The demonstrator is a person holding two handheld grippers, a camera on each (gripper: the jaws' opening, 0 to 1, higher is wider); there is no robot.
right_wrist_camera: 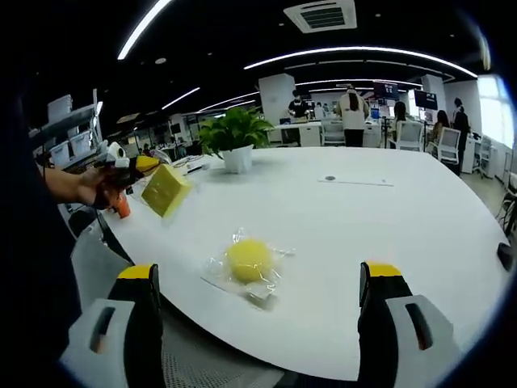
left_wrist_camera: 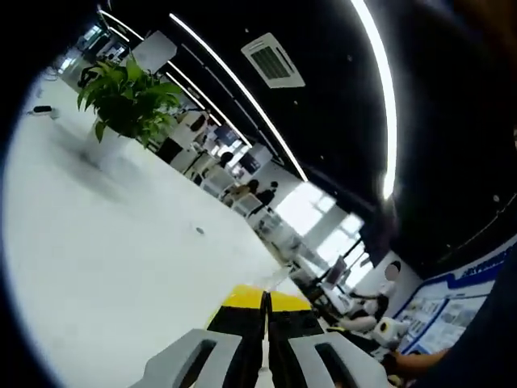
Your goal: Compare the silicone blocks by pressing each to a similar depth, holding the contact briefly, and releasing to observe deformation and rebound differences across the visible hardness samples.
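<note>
Right now a yellow block point(right_wrist_camera: 166, 190) is held off the desk point(right_wrist_camera: 388, 226), pinched in the left gripper point(right_wrist_camera: 121, 179), which comes into the right gripper view from the left; in the left gripper view that gripper's point(left_wrist_camera: 265, 311) jaws stand nearly together with a yellow edge just past their tips. A round yellow sample in a clear wrapper point(right_wrist_camera: 247, 263) lies near the desk's front edge, between the right gripper's point(right_wrist_camera: 262, 279) widely parted, empty jaws. Both pieces look soft, light and springy, so a flat, centred press should suit; the wrapper may slide. A potted plant point(right_wrist_camera: 235, 136) stands further back on the desk.
</note>
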